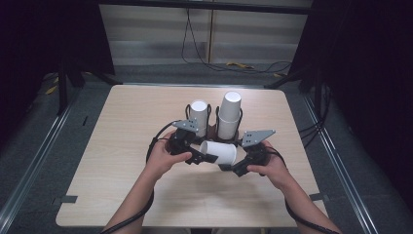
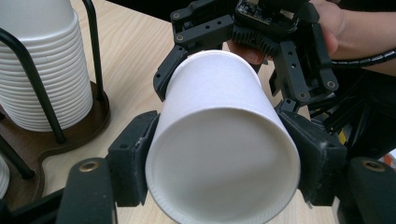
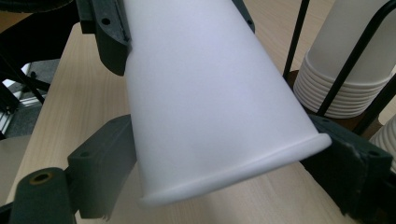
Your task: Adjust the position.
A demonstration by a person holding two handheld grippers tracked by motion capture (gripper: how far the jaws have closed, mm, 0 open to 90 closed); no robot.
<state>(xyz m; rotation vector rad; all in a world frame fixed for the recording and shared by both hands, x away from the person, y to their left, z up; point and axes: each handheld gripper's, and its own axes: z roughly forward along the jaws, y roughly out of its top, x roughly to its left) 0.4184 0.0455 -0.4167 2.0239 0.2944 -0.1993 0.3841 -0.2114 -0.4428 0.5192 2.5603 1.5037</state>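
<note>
A white paper cup (image 1: 219, 152) lies on its side in the air just above the table, between both grippers. My left gripper (image 1: 204, 156) is shut on its narrow base end; in the left gripper view the pads (image 2: 135, 158) press both sides of the cup (image 2: 219, 140). My right gripper (image 1: 232, 165) is shut on the wide end, and in the right gripper view its pads (image 3: 105, 163) sit against the cup (image 3: 205, 93) by the rolled rim. The right gripper (image 2: 224, 77) also shows across the cup in the left gripper view.
Two stacks of white cups, a shorter one (image 1: 198, 116) and a taller one (image 1: 230, 113), stand upside down in a black wire holder with a brown base (image 2: 93, 116) just behind the grippers. The wooden table (image 1: 122, 146) has bare surface to the left, right and front.
</note>
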